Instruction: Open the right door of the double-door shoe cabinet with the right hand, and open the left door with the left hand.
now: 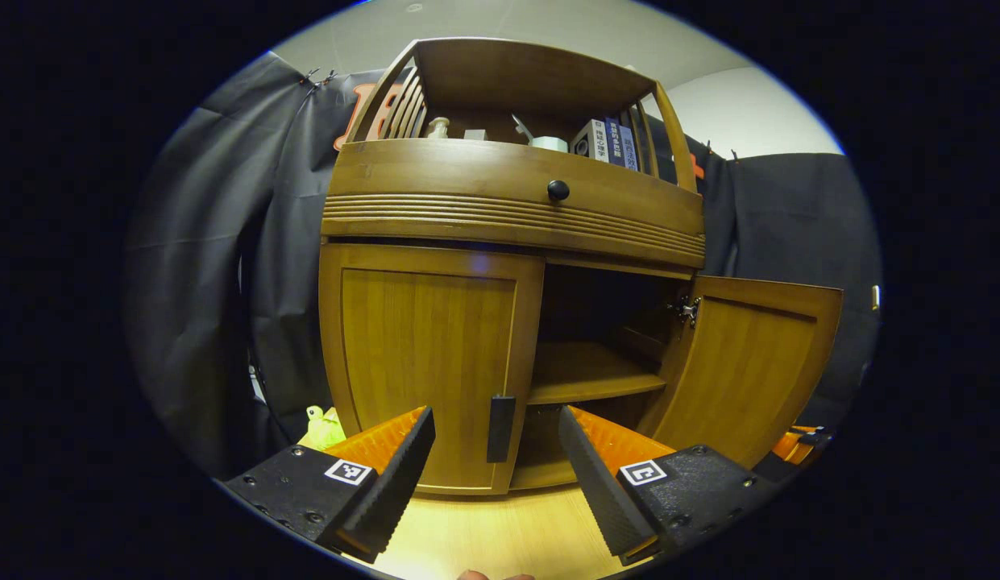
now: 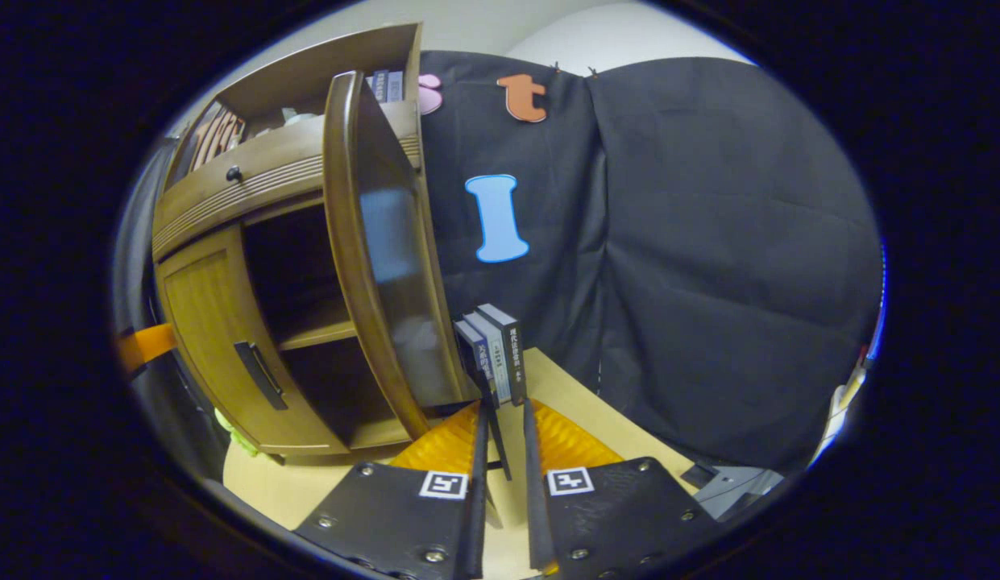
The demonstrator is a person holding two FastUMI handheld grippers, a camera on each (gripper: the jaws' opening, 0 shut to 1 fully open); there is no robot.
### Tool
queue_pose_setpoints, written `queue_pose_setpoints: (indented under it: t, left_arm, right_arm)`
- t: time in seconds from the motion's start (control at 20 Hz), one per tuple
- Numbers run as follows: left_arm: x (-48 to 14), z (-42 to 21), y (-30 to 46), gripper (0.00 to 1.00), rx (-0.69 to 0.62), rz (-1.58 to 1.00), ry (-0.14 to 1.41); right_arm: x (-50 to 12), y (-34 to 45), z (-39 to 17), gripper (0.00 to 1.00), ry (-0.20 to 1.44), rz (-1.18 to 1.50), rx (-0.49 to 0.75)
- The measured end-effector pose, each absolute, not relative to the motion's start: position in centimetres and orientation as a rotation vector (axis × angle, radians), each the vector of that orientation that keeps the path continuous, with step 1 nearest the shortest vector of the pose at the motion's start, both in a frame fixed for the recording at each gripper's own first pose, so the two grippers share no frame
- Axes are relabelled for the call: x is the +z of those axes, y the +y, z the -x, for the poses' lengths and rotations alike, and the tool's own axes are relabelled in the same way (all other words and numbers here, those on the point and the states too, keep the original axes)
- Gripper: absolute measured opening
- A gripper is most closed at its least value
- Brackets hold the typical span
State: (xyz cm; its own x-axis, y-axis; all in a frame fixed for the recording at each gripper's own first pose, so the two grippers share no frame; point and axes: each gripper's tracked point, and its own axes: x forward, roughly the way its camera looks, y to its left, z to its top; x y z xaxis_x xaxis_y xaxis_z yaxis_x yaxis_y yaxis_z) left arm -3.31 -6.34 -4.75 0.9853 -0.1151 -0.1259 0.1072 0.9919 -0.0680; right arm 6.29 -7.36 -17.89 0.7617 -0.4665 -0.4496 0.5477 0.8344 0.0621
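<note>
Left door handle [image 1: 500,428] between spread jaws, seemingly untouched.

Left gripper [image 1: 497,451]: fingers spread wide apart, nothing between them, pointing forward and level. Right gripper [image 2: 502,435]: fingers [image 2: 477,483] drawn close together with a narrow gap left between them, pointing forward. Whether they press on anything cannot be determined. A fingertip of the holding hand [image 1: 471,575] shows at the left gripper view's lower edge.
</note>
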Motion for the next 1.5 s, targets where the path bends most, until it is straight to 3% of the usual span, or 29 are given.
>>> queue_pose_setpoints:
  t: [0.05, 0.3, 0.75, 0.8, 0.85, 1.05, 1.5]
  left_arm:
    - [-4.8, 3.2, -6.4, 0.92, -0.113, 0.062, 0.133]
    - [-5.5, 2.5, -6.8, 0.96, -0.113, 0.066, 0.150]
    - [-7.4, -1.1, -7.7, 0.96, -0.126, 0.042, 0.194]
    - [-7.8, -1.8, -7.8, 0.92, -0.128, 0.040, 0.202]
    - [-8.3, -2.4, -7.8, 0.96, -0.130, 0.036, 0.215]
    - [-10.8, -5.1, -7.6, 0.96, -0.126, 0.020, 0.269]
    - [-14.4, -9.7, -7.1, 0.87, -0.121, -0.016, 0.338]
  right_arm:
    - [-17.8, -7.9, -6.1, 0.22, 0.434, -0.179, -0.562]
    - [-17.1, -10.8, -4.8, 0.22, 0.417, -0.097, -0.657]
    - [-15.7, -10.1, -5.9, 0.22, 0.353, -0.139, -0.633]
    - [-15.5, -10.1, -5.8, 0.22, 0.346, -0.128, -0.627]
    - [-15.3, -10.1, -5.8, 0.22, 0.340, -0.118, -0.622]
    - [-14.6, -9.9, -5.8, 0.22, 0.316, -0.101, -0.613]
    - [-14.3, -9.3, -5.9, 0.22, 0.312, -0.105, -0.614]
